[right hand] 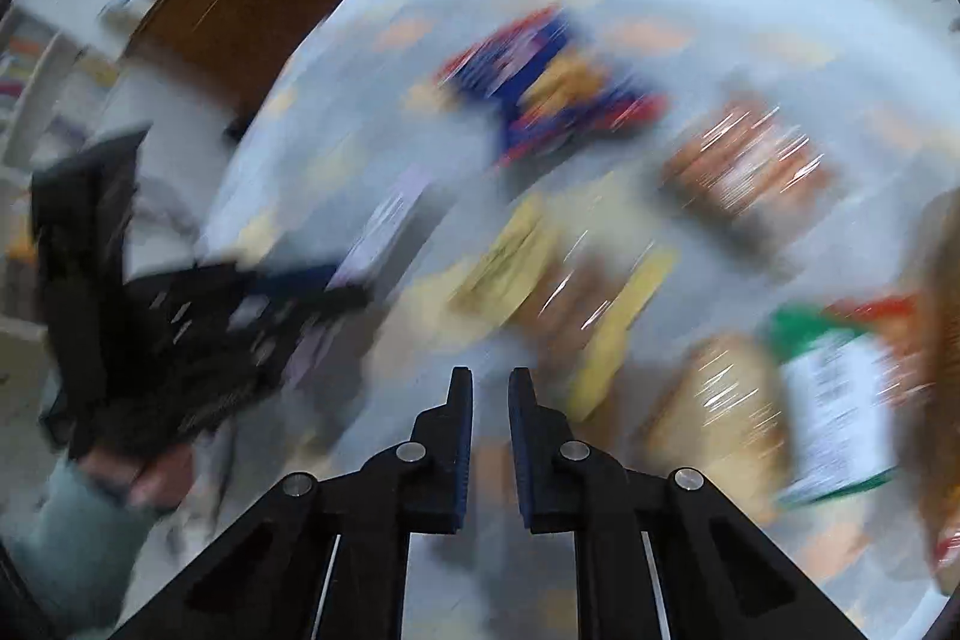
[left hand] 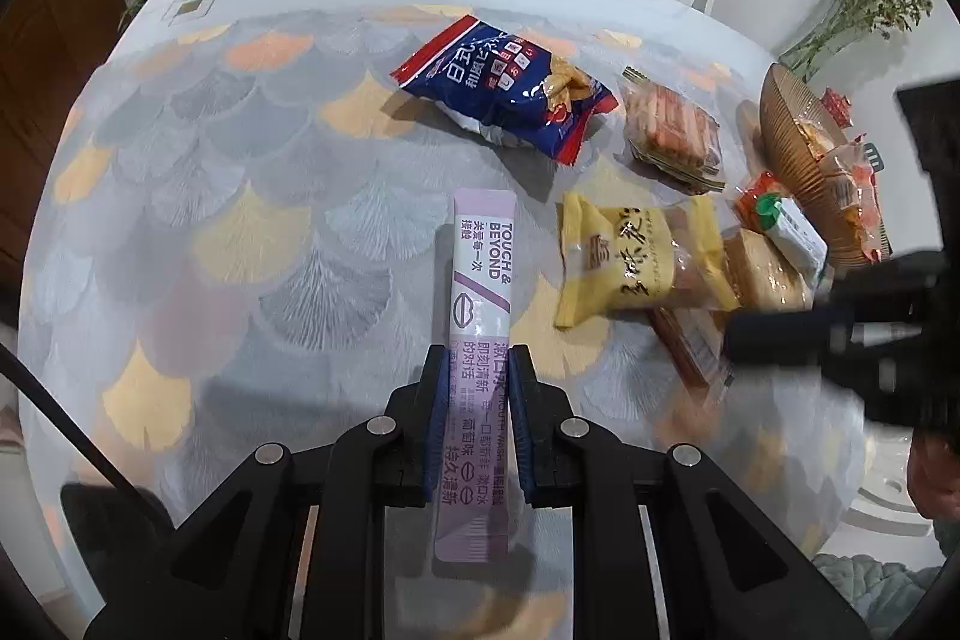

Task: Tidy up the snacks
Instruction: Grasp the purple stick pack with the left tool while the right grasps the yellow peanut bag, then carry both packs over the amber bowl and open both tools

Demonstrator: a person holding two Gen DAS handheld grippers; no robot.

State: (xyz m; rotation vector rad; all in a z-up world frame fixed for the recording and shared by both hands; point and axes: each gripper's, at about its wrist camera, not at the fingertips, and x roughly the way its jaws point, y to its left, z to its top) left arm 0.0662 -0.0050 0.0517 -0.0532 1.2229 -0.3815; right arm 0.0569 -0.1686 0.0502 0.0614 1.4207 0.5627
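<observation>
My left tongs [left hand: 478, 388] pinch the purple mouthwash sachet [left hand: 477, 340] by its lower half, so it lifts lengthwise off the tabletop [left hand: 240, 232]. Beyond the sachet lie the yellow pastry packet [left hand: 636, 259], then the blue chip bag [left hand: 510, 88] and the ribbed bowl [left hand: 798, 160]. My right tongs [right hand: 490, 388] are pressed together, empty.
</observation>
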